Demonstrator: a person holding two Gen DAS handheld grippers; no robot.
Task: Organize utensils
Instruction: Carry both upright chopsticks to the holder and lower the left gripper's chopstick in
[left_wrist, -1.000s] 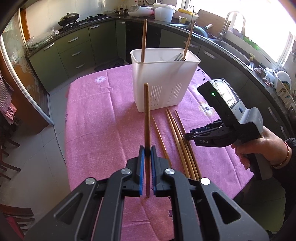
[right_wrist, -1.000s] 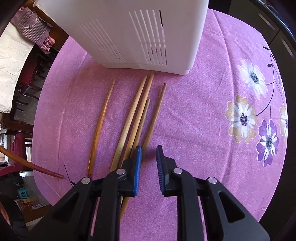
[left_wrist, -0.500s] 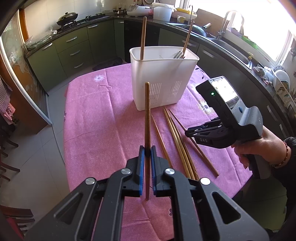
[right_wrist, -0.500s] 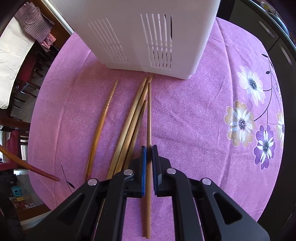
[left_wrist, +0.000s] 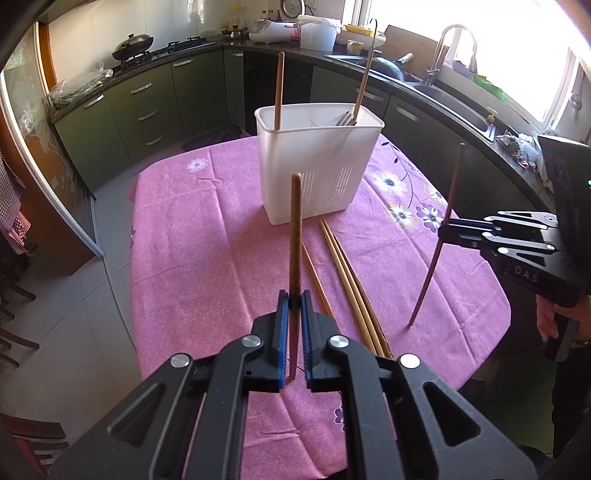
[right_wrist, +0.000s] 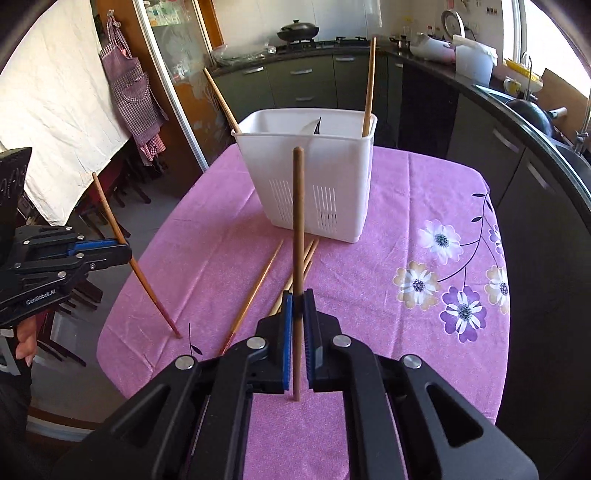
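My left gripper (left_wrist: 291, 299) is shut on a brown chopstick (left_wrist: 295, 236) held upright above the pink tablecloth; the gripper also shows in the right wrist view (right_wrist: 125, 251). My right gripper (right_wrist: 298, 301) is shut on another chopstick (right_wrist: 297, 221), upright and lifted off the table; the gripper also shows at the right of the left wrist view (left_wrist: 443, 229). The white utensil holder (left_wrist: 314, 166) stands beyond both, with a fork and chopsticks standing in it. Several chopsticks (left_wrist: 347, 273) lie on the cloth in front of it.
The round table (right_wrist: 424, 206) has a pink flowered cloth. Dark kitchen cabinets (left_wrist: 147, 110), a counter and a sink (left_wrist: 443, 92) curve behind it. Chairs (right_wrist: 122, 184) and an apron stand to the left in the right wrist view.
My right gripper closed on a chopstick lying on the cloth, lifted it and turned it upright. My left gripper kept its chopstick and drew back slightly from the holder.
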